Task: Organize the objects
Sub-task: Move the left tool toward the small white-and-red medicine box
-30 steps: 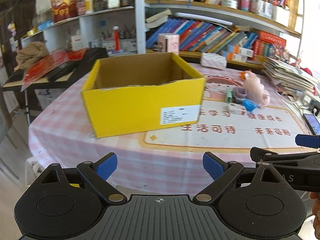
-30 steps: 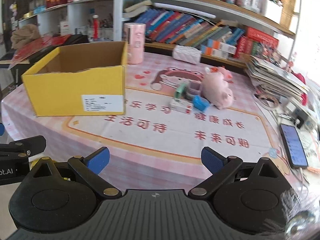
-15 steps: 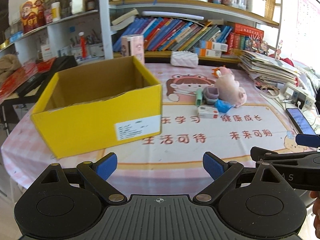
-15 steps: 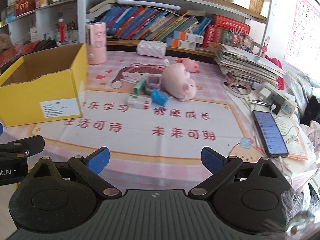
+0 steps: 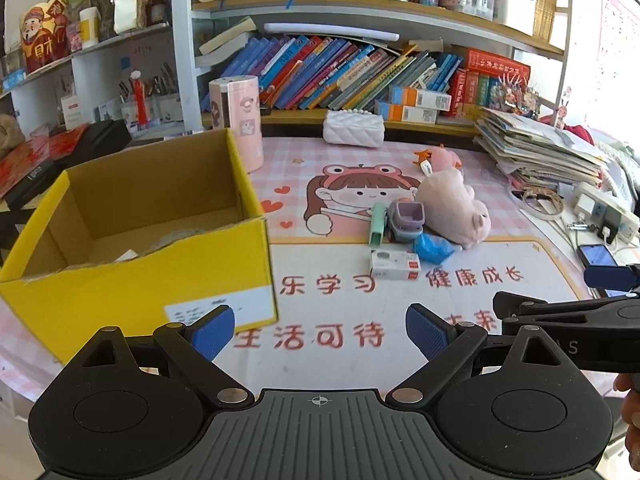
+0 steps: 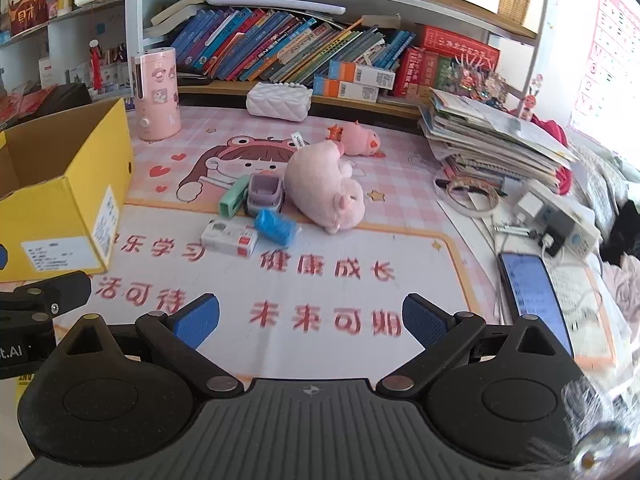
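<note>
An open yellow cardboard box (image 5: 140,264) stands on the left of the table, also in the right wrist view (image 6: 72,200). A cluster lies mid-table: a large pink plush pig (image 6: 324,186), a small pink plush (image 6: 358,144), a green case (image 6: 234,196), a purple toy truck (image 6: 264,194), a blue crumpled item (image 6: 276,227) and a white and red carton (image 6: 230,237). The cluster also shows in the left wrist view, with the pig (image 5: 452,208) and carton (image 5: 394,265). My left gripper (image 5: 320,332) and right gripper (image 6: 310,320) are open and empty, near the table's front edge.
A pink canister (image 6: 156,94) and a white quilted pouch (image 6: 279,101) stand at the back. A stack of papers (image 6: 492,140), a power strip (image 6: 556,216) and a phone (image 6: 528,288) lie on the right. Bookshelves rise behind the table.
Both grippers have swung to the right and moved closer to the table. The box has shifted left in both views and the toy cluster is nearer. Both stay open.
</note>
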A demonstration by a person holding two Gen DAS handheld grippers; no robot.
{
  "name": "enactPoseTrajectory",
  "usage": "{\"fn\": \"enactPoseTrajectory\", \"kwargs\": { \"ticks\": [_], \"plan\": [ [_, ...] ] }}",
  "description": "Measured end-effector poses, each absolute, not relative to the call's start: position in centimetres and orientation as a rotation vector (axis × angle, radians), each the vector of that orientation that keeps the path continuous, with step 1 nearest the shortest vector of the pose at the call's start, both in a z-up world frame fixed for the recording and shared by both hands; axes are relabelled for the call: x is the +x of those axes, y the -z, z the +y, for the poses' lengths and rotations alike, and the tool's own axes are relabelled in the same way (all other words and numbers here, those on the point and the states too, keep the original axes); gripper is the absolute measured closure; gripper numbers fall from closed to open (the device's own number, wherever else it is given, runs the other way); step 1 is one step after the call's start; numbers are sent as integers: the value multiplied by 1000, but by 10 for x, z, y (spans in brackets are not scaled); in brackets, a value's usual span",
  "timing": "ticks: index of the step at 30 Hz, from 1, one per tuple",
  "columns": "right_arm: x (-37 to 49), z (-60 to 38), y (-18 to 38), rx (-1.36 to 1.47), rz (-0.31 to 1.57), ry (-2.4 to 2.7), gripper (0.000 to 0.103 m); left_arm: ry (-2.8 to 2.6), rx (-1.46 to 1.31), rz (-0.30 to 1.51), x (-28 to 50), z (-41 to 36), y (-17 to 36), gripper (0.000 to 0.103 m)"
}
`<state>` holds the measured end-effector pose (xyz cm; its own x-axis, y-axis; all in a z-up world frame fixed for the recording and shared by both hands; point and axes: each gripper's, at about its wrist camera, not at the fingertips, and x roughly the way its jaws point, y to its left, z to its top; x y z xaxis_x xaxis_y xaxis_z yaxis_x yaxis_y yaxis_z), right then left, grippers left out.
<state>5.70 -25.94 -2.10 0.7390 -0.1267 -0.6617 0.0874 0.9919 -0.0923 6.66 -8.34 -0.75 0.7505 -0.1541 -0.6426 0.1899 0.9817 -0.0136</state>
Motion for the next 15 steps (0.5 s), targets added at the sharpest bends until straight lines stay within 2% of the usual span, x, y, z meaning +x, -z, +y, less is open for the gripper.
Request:
{"fn": "enactPoseTrajectory", "kwargs": {
  "ticks": [15],
  "plan": [
    [123, -299, 28, -51, 752, 36, 4, 121, 44, 731, 112, -122, 14, 9]
  ]
}}
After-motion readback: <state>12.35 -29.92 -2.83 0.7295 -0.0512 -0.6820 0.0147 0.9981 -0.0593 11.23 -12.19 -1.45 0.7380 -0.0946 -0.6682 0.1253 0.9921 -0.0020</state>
